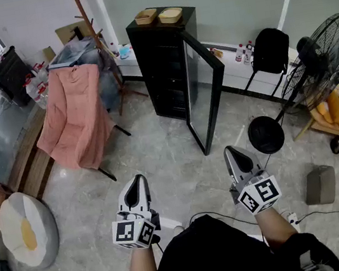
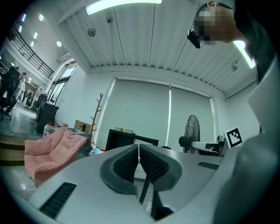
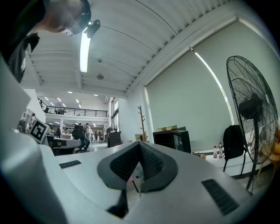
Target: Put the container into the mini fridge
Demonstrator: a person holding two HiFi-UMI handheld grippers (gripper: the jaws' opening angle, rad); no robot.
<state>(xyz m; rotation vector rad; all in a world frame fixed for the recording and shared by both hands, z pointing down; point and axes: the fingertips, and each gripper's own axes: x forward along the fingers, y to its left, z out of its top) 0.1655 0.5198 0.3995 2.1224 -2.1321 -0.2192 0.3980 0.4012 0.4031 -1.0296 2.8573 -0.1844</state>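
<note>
Containers (image 1: 170,15) sat atop the open mini fridge (image 1: 161,68), well ahead of your left gripper (image 1: 138,183) and right gripper (image 1: 232,153), both pressed together, empty. They looked light, stiff; a rim offered your hold.

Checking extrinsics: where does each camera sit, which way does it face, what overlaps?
Head view: on the head, steeply down at floor; fridge with open door ahead; left gripper, right gripper, forearms show.
Left gripper view: on that gripper, level toward fridge, pink chair; own shut jaws, person overhead.
Right gripper view: on that gripper, level toward fridge; own shut jaws, person overhead.
Shared: all three see fridge and fan.
</note>
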